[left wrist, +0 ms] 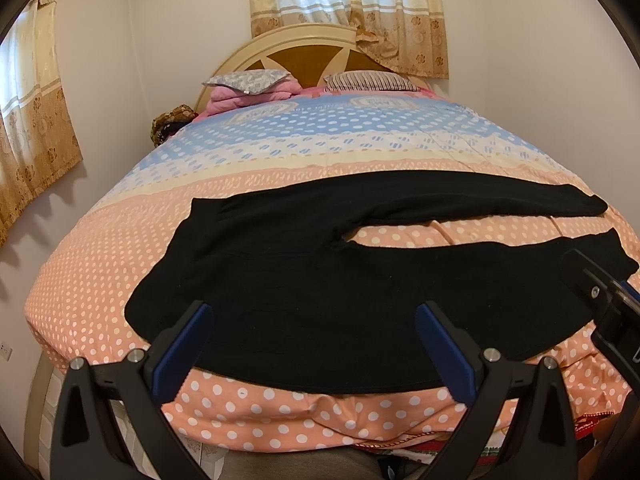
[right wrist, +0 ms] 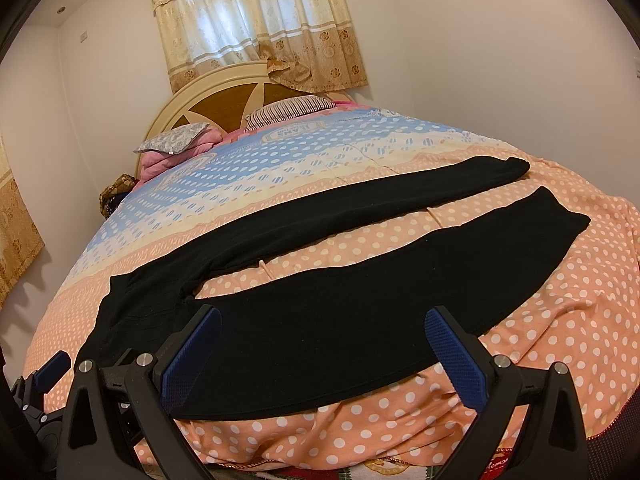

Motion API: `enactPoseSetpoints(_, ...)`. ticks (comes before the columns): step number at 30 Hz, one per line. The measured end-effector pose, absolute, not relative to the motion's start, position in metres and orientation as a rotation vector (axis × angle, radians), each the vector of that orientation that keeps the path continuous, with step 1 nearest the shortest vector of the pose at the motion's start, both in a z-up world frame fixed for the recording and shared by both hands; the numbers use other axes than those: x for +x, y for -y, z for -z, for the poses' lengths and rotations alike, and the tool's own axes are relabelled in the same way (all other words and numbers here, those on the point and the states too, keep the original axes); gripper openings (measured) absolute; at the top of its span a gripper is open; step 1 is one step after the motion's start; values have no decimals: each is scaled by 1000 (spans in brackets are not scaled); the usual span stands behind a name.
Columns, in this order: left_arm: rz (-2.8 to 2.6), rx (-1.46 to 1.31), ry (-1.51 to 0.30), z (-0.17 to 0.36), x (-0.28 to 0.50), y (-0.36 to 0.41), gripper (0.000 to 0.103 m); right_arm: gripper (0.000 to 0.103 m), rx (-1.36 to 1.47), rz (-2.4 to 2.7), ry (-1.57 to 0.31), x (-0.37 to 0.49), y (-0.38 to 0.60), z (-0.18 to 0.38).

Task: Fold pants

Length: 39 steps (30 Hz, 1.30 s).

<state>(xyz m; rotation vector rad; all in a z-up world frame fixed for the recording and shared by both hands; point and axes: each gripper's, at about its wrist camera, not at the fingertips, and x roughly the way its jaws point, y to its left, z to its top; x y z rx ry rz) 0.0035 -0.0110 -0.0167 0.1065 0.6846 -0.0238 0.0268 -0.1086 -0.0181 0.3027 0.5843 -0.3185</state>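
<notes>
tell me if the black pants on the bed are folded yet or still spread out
Spread out: the black fabric pants lie flat on the polka-dot quilt, both legs apart with quilt showing between them, no fold made.

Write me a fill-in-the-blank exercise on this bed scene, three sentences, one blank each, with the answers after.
1. The black pants lie spread flat with both legs pointing to the ____ side of the bed.
2. The quilt under the waistband is peach with white ____.
3. Both the left tool and the right tool have their jaws ____ and hold nothing.

Missing words: right; dots; open
</notes>
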Motion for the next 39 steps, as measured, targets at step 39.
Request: enactPoseSetpoints(39, -33, -44, -1011, 65, 265, -177, 73, 66, 51, -18, -772, 223, 150, 32)
